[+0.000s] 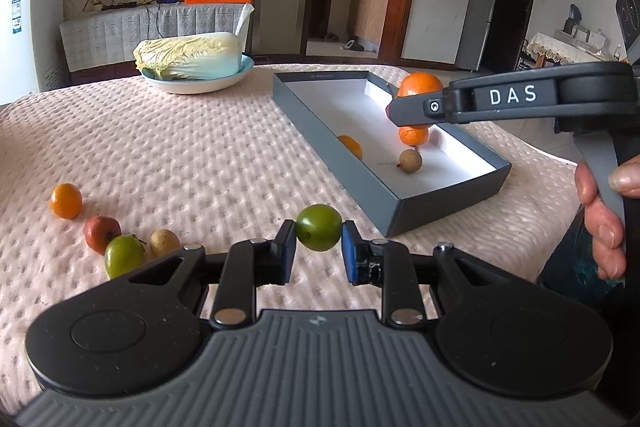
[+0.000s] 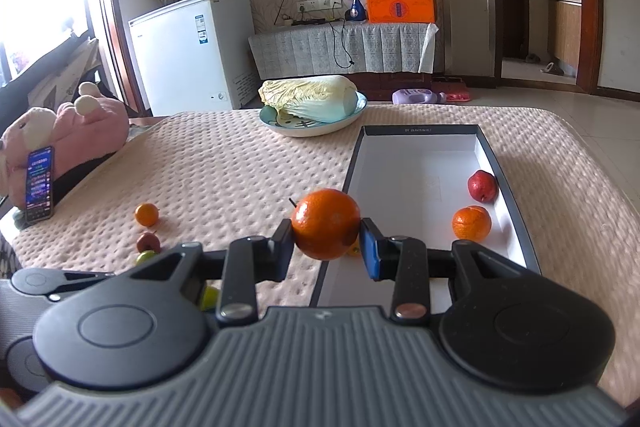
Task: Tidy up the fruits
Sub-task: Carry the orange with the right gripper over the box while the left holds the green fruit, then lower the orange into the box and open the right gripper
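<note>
Loose fruits: on the left of the pink dimpled cloth covering the surface (image 1: pixel 200 155) lie a small orange kumquat (image 1: pixel 65 201), a red round fruit (image 1: pixel 102 233), a green round fruit (image 1: pixel 125 255) and a tan longan (image 1: pixel 164 242), close together; the last three nearly touch.
Left tongs (image 1: pixel 319 247): pinching a green round fruit (image 1: pixel 319 233) between the blue pads, held clear above the cloth, just short of the box's near corner.
Grey shallow box with white inside (image 1: pixel 448 195): its long axis runs away from the viewer toward the far right; in it lie a small orange fruit (image 1: pixel 351 146), a tan longan (image 1: pixel 411 161), an orange mandarin (image 2: pixel 471 223) and a red fruit (image 2: pixel 482 185) against the right wall.
Right tongs (image 2: pixel 326 241): pinching a large orange mandarin (image 2: pixel 325 223), stem stub pointing up-left, held over the box's left edge.
Person's hand (image 1: pixel 604 215): wrapped around the right handle.
Behind: a pale napa cabbage (image 1: pixel 188 55) lying lengthwise across a light blue bowl (image 1: pixel 200 83).
</note>
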Demonstrator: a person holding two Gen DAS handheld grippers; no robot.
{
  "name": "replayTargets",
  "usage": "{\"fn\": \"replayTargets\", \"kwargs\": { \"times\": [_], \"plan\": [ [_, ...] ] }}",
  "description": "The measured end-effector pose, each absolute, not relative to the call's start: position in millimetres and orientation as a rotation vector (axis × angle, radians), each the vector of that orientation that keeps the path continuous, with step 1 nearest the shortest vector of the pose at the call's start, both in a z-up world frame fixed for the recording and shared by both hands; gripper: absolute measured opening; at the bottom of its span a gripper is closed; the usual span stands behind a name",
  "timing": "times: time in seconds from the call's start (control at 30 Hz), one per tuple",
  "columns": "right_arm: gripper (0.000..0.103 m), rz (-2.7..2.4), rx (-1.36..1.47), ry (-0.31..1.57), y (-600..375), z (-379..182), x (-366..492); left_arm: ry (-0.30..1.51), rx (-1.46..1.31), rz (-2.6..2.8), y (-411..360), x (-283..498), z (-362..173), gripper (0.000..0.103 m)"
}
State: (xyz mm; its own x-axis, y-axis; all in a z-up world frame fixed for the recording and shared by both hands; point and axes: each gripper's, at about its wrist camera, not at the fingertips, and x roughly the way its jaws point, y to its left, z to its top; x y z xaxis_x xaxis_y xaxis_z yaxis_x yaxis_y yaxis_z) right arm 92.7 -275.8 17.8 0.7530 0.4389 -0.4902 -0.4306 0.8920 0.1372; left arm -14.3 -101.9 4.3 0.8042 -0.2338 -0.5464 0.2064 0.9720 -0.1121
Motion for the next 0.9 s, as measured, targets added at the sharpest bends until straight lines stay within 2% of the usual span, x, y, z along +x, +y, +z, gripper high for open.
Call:
{"fn": "replayTargets", "kwargs": {
  "times": [0.9],
  "plan": [
    [0.038,0.309,0.022,0.581,-308,10,119,0.585,-0.036,-0.269,-112,-17,6,0.029]
  ]
}}
